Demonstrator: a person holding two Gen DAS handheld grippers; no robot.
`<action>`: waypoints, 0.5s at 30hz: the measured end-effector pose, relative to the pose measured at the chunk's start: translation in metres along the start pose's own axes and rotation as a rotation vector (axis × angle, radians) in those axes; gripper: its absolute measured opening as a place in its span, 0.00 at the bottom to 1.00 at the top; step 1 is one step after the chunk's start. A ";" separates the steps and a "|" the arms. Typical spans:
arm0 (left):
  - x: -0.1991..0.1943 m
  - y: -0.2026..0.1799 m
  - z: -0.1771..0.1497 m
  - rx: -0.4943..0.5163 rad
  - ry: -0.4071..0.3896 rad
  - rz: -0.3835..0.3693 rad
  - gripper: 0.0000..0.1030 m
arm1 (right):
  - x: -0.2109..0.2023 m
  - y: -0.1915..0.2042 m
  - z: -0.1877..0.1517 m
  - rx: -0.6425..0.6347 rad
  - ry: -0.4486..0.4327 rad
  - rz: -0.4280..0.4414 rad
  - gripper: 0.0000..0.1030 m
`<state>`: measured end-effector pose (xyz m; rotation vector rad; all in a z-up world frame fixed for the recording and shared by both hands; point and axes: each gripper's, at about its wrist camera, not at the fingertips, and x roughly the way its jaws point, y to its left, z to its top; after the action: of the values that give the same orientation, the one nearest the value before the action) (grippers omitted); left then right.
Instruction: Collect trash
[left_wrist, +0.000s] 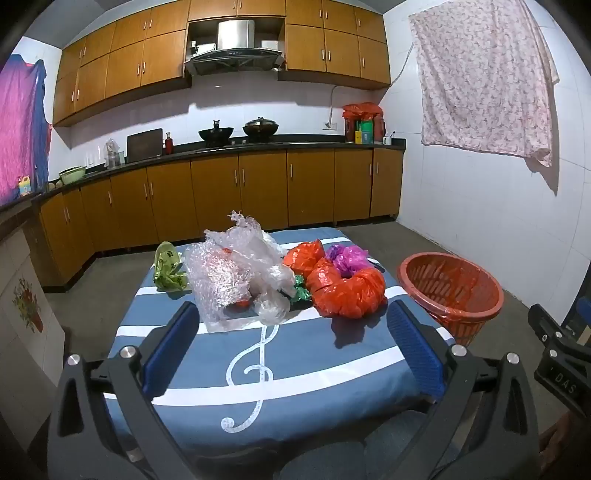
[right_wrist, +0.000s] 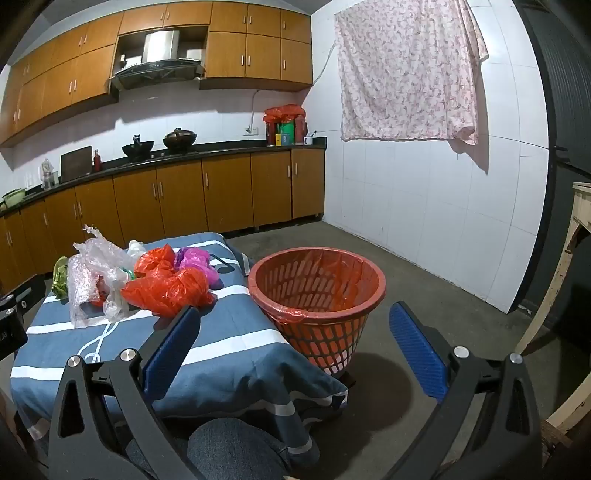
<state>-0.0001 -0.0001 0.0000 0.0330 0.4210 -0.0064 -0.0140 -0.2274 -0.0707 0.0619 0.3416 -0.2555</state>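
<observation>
1. on the striped cloth of the table (left_wrist: 280, 373), mid-frame in the left wrist view, lies the trash: bubble wrap (left_wrist: 221, 280), an orange bag (left_wrist: 343, 288), a purple bag (left_wrist: 347, 256) and a green wrapper (left_wrist: 168, 267).
2. left gripper (left_wrist: 293, 317): jaws spread wide, nothing between them; the heap sits just beyond its fingertips, bubble wrap nearest the left finger.
3. right gripper (right_wrist: 295, 321): likewise wide and empty; the orange basket (right_wrist: 317, 295) stands on the floor just beside the table, between its fingers in the right wrist view.
4. risk: the films are light and tangled, so a pinch may lift several pieces, dropping some short of the rim.
5. risk: a slack grip on slippery plastic may slide off.
6. risk: dragging may pull the cloth.
</observation>
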 end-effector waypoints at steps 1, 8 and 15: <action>0.000 0.000 0.000 -0.001 0.000 0.000 0.96 | 0.000 0.000 0.000 0.000 0.000 0.000 0.98; -0.002 0.000 0.000 -0.002 -0.001 -0.001 0.96 | 0.000 0.001 0.000 0.001 0.001 -0.001 0.98; -0.001 -0.002 -0.001 0.000 0.005 -0.003 0.96 | 0.000 0.001 0.001 0.001 0.000 -0.001 0.98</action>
<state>-0.0013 -0.0019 -0.0006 0.0326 0.4262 -0.0092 -0.0133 -0.2267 -0.0699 0.0630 0.3419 -0.2567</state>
